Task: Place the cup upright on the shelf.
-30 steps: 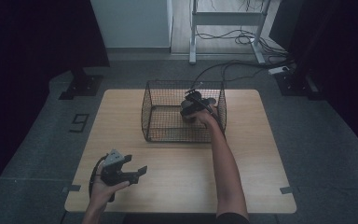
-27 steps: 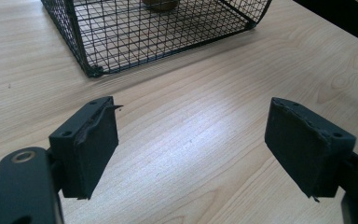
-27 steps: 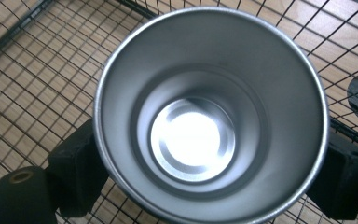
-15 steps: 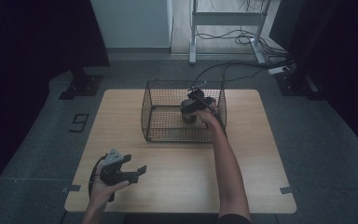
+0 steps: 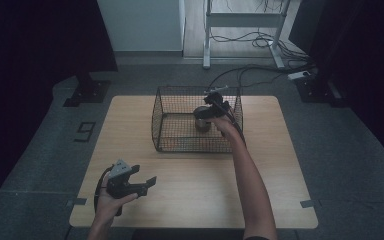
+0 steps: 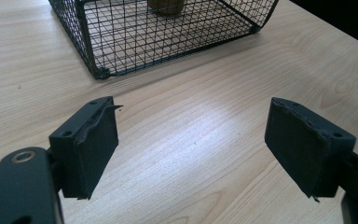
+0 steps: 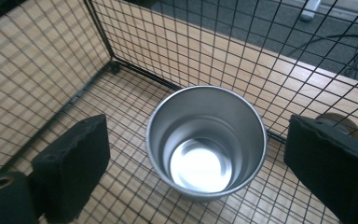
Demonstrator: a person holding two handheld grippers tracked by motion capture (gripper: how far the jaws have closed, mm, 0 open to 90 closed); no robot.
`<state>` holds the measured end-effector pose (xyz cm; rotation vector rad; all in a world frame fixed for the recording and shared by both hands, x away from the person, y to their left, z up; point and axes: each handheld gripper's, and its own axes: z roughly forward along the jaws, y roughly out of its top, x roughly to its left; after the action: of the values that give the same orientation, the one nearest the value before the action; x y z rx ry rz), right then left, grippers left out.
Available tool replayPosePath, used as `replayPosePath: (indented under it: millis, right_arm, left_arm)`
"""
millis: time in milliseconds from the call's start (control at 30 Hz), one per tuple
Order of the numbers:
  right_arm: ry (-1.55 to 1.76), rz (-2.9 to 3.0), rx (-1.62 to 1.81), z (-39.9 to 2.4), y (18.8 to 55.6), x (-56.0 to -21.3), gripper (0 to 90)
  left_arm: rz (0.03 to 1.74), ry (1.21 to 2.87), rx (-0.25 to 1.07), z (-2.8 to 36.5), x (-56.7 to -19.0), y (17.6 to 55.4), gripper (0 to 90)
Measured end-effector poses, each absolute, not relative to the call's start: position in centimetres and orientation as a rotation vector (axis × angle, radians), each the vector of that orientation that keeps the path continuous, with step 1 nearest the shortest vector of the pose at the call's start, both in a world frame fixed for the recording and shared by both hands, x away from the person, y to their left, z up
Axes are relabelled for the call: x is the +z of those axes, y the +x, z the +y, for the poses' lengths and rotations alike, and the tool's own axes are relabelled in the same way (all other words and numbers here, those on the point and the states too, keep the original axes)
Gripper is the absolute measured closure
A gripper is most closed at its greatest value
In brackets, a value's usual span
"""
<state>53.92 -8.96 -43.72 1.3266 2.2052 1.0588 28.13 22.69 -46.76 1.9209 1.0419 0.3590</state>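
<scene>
Steel cup (image 7: 207, 140), upright and empty (shiny inside), standing on the floor of the wire basket (image 5: 170, 120), near its right wall.

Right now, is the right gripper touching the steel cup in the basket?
Apart. The right gripper view shows the right gripper with jaws wide, bare mesh between each pad and the steel cup.

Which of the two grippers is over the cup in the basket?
The right gripper, inside the wire basket, jaws apart either side of the upright steel cup, not touching. The left gripper hovers open over bare table.
</scene>
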Motion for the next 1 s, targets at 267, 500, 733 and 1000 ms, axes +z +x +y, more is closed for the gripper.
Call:
replayPosePath:
  millis: [267,500,733,1000]
  right_arm:
    - [1.288,2.171,1.112,-9.5,51.4,-42.2,12.7]
    - [1.264,2.133,1.142,-10.8,48.6,-41.4,15.0]
    - [1.218,2.119,1.214,-12.5,45.5,-41.4,16.8]
    - [1.157,2.098,1.277,-13.9,41.6,-41.3,19.1]
  left_arm:
    - [1.045,1.918,0.366,22.6,-46.7,28.1,17.5]
    - [1.032,1.935,0.360,22.0,-46.8,28.1,17.5]
    - [1.032,1.950,0.359,21.6,-47.1,28.2,17.5]
    - [1.017,1.963,0.359,20.9,-47.0,28.1,17.5]
